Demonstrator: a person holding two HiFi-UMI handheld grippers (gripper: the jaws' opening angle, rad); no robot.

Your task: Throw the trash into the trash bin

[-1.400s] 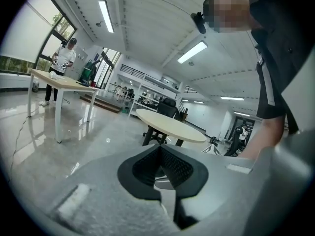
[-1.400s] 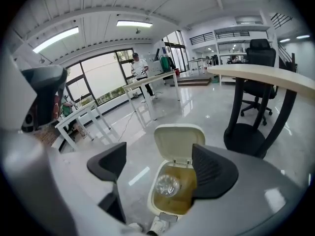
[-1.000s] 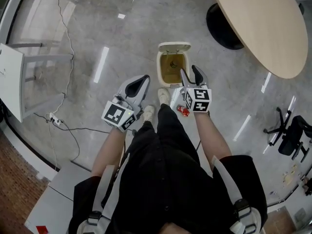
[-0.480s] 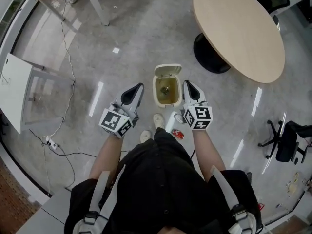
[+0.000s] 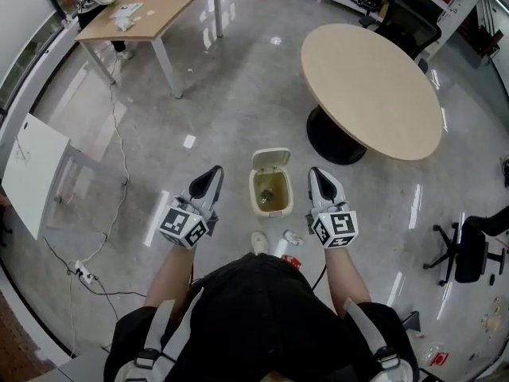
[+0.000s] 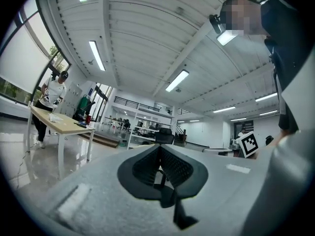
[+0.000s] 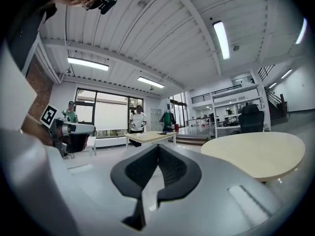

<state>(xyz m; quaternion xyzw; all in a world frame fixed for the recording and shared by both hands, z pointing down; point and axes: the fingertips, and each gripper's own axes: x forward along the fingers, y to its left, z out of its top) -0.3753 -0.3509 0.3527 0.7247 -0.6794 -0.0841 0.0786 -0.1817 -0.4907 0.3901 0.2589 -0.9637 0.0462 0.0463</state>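
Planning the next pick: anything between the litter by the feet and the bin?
Nothing visible. The bin stands open, and only bare floor lies between it and the litter just in front of it.

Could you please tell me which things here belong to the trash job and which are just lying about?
Job: open trash bin; scrap inside it; pale crumpled piece and red piece near the bin, probably trash; left gripper and right gripper, both shut, empty.
Lying about: round table; desk; office chair; power strip.
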